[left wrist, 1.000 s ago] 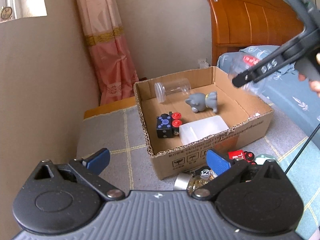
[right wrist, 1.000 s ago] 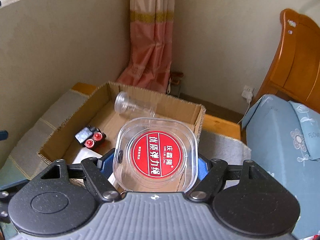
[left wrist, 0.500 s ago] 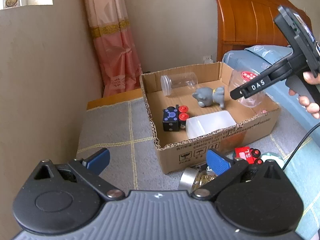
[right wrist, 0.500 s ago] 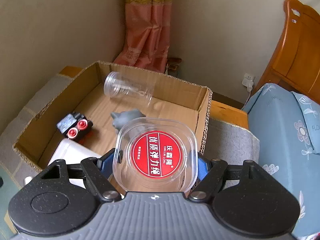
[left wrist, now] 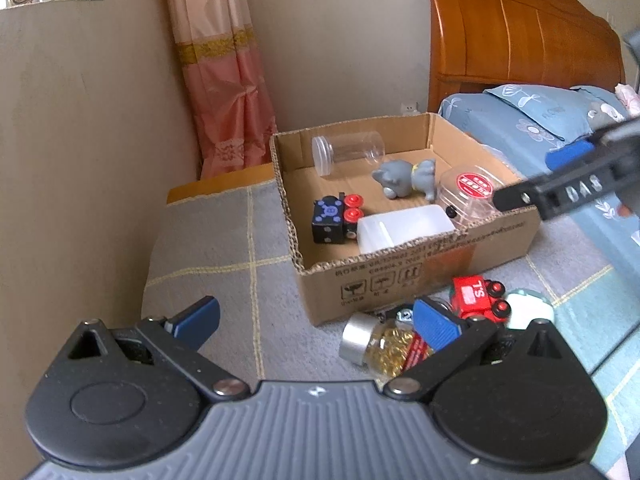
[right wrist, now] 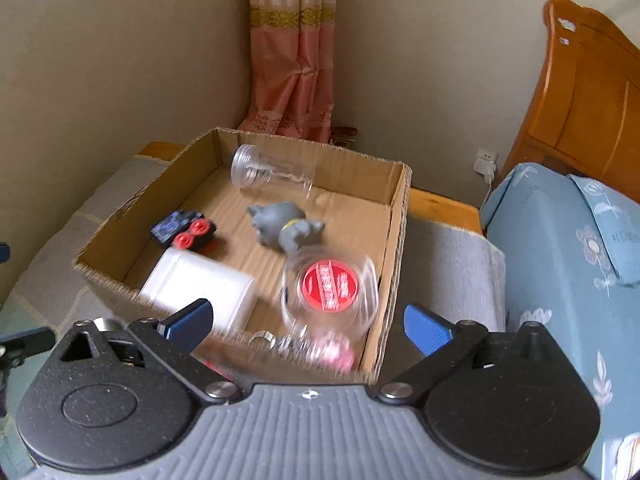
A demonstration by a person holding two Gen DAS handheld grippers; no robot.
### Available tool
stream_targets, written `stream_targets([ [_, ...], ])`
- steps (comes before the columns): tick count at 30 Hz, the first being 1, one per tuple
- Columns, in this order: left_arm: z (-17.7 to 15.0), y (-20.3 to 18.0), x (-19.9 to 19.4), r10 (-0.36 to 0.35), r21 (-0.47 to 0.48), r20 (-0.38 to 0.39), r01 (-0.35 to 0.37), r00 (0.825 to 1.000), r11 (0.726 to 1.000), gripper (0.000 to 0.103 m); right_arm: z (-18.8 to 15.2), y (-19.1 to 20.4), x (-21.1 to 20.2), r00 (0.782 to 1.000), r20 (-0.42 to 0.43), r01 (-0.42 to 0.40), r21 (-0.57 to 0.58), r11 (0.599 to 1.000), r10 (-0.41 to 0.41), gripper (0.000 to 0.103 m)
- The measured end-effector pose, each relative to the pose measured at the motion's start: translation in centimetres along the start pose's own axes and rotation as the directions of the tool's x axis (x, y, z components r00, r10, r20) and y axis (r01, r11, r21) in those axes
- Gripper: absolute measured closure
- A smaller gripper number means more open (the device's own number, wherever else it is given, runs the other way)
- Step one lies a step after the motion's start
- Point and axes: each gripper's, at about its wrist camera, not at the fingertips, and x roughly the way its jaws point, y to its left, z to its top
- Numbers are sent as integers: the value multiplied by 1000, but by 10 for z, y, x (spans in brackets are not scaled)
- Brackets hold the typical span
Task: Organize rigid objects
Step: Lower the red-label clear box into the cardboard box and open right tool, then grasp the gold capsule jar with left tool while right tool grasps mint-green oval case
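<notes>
Five items in cardboard box [left wrist: 400, 276]: clear tub with red label [right wrist: 330, 288], grey figurine [left wrist: 404, 178], clear jar [left wrist: 346, 152], dice block [left wrist: 330, 220], white container [left wrist: 402, 228]. Left outside on bed: gold-bead jar [left wrist: 380, 346], red toy train [left wrist: 478, 298]. Tub in near right corner, label up. Clear jar on side, long axis along far wall. Right claw [right wrist: 308, 320] spread, empty, above box; left claw [left wrist: 316, 320] spread, empty.

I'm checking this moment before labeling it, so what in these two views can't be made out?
- Clear tub with red label: motion-blurred in the right wrist view; whether it has settled is unclear.
- Items before the cardboard box: the left tongs partly cover the gold-bead jar and red toy train.
- White round object: half hidden, unidentifiable.
- Right tongs: cut off by the frame edge in the left wrist view.
</notes>
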Motion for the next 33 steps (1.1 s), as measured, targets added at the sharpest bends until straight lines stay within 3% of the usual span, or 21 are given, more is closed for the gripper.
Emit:
stream_targets([
  [12,-20,-11,-2,-64,16,-37,65,997,998,1,-104,31,5,997,-73,49,125,991,-40,0],
  [15,-26,-12,0,-103,15,-52,104,993,994,1,-112,33,15,992,-91,98,133,986,-86,0],
  [20,-37,-15,8,-165,22,-79,167,983,986,1,-114,28,29,990,-99,109,147,983,-95,0],
  [33,-61,-28,56,-209,47,-207,223,956,974,1,-125,-1,27,991,-54,126,169,977,-119,0],
])
